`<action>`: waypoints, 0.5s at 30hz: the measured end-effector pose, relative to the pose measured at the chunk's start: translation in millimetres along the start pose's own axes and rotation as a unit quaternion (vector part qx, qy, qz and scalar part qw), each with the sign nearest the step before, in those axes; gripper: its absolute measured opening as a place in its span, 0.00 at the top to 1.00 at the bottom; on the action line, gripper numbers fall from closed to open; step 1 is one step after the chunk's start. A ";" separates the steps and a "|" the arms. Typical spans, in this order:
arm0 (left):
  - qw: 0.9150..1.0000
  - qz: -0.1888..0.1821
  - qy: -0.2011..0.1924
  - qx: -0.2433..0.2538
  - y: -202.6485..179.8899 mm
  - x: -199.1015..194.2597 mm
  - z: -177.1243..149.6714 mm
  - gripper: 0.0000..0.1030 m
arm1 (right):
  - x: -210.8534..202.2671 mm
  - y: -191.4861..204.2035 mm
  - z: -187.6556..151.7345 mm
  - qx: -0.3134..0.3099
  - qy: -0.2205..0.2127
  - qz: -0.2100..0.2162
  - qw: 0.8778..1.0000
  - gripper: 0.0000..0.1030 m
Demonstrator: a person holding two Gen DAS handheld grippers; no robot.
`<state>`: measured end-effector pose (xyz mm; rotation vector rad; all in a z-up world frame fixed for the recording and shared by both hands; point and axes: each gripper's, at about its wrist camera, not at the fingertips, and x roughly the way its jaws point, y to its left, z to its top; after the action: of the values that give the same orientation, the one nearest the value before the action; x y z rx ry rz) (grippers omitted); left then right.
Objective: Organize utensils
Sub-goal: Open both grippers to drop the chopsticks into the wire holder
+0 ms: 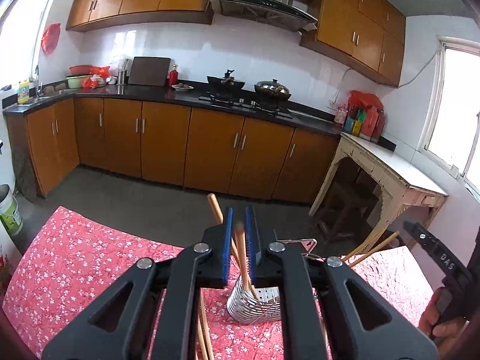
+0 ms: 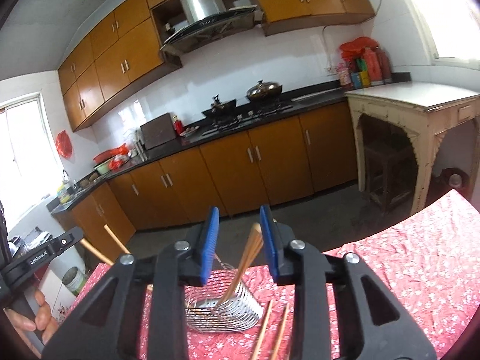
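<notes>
On floral cloth [image 2: 405, 255], wire holder [image 2: 228, 309] with chopsticks [image 2: 243, 267], both jaws released, "GenRobot.AI" on left gripper [image 2: 39, 255].

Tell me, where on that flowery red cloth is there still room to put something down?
The tablecloth lies bare right of the metal holder, and left of it too in the left view. It is crowded at the holder: chopsticks stand inside, loose chopsticks lie beside it.

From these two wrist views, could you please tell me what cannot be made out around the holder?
- Left wrist view: the metal holder is half hidden by the left gripper.
- Both views: loose chopsticks run off the bottom edge.
- Right wrist view: the right gripper stands around chopsticks in the holder; contact is unclear.
</notes>
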<state>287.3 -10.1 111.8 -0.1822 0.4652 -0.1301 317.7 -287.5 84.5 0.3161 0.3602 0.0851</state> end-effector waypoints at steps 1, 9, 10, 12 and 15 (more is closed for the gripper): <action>1.000 0.001 -0.003 -0.002 0.4 -3.3 0.9 0.75 | -6.1 -1.7 0.9 0.001 -0.005 -0.004 1.000 0.68; 1.000 0.010 -0.025 -0.013 16.0 -42.3 -2.7 0.66 | -57.0 -16.9 -12.1 -0.003 -0.020 -0.022 1.000 0.66; 0.999 0.013 -0.029 -0.011 20.2 -50.8 -8.3 0.66 | -62.0 -19.1 -18.7 -0.004 -0.016 -0.025 1.000 0.66; 0.999 0.019 -0.032 -0.005 27.3 -62.0 -20.7 0.66 | -67.6 -24.6 -33.5 -0.005 0.000 -0.027 1.000 0.66; 0.999 0.034 -0.020 0.007 38.5 -70.7 -49.0 0.66 | -68.0 -36.0 -73.2 -0.007 0.048 -0.041 0.998 0.66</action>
<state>205.5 32.1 91.6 -0.1548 0.4297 -0.0624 228.9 -309.8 30.7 0.2838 0.4673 0.0227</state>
